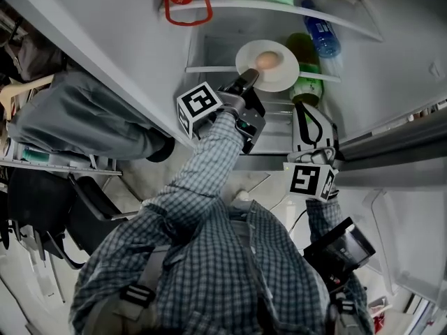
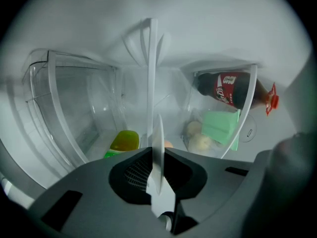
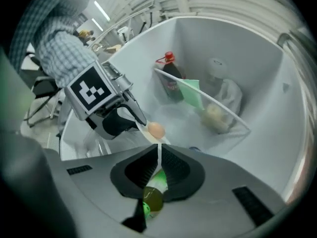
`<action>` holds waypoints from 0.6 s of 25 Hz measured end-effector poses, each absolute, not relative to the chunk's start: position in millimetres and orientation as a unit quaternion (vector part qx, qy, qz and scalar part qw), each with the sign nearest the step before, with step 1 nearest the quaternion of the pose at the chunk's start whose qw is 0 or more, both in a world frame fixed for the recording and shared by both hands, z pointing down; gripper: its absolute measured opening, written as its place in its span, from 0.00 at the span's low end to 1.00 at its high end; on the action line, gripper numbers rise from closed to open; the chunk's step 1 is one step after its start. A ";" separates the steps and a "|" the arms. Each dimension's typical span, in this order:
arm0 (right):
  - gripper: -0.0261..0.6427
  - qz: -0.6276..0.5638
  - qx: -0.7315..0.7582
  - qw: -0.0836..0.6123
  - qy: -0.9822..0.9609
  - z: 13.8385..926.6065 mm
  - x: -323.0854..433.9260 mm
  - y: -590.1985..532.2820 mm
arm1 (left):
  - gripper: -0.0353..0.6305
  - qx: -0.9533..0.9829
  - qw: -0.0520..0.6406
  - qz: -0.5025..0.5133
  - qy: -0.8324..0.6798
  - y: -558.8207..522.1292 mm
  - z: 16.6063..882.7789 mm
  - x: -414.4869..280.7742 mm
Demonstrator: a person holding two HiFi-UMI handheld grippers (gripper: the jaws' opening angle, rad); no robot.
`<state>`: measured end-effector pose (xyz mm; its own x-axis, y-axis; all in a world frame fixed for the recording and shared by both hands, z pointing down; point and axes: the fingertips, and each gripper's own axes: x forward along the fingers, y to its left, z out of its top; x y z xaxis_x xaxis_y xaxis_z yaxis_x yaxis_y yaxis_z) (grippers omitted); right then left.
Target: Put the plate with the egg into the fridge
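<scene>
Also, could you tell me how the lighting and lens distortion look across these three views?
Head view: dim and greyish, wide-angle bending the fridge shelf edges. Left gripper view: strong fisheye, dark corners, the plate close up and soft. Right gripper view: same fisheye vignette, green bottle blurred, egg fairly sharp.

Open fridge [image 1: 398, 82], white inside, upper glass shelf [image 1: 279, 7] carrying cola bottle [image 3: 172, 83] at left, green packet [image 3: 190, 94] just beside it, pale lumps [image 3: 214, 115] further right, lower glass shelf [image 1: 209, 68] carrying green bottle [image 1: 305, 61] and blue-labelled bottle [image 1: 323, 37] at right
</scene>
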<state>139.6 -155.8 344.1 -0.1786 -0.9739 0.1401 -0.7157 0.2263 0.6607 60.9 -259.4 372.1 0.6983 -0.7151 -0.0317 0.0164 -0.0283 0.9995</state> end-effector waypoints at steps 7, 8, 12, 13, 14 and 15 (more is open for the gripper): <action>0.13 -0.308 0.522 0.368 -0.706 356.9 118.1 -178.8 | 0.11 0.659 0.646 -0.284 -0.262 -261.5 373.1 60.3; 0.14 -0.315 0.515 0.377 -0.702 358.1 116.3 -180.3 | 0.11 0.659 0.646 -0.284 -0.261 -260.6 372.4 61.0; 0.15 -0.364 0.482 0.421 -0.676 363.3 109.7 -191.6 | 0.11 0.656 0.648 -0.285 -0.260 -262.7 372.7 61.4; 0.15 -0.377 0.474 0.432 -0.668 364.7 108.2 -194.2 | 0.11 0.655 0.650 -0.286 -0.259 -263.1 373.0 61.4; 0.15 -0.388 0.466 0.442 -0.661 366.2 106.9 -196.1 | 0.11 0.654 0.651 -0.286 -0.259 -262.9 373.1 61.6; 0.15 -0.398 0.459 0.451 -0.653 367.7 105.9 -197.6 | 0.11 0.654 0.651 -0.286 -0.259 -262.4 373.0 61.9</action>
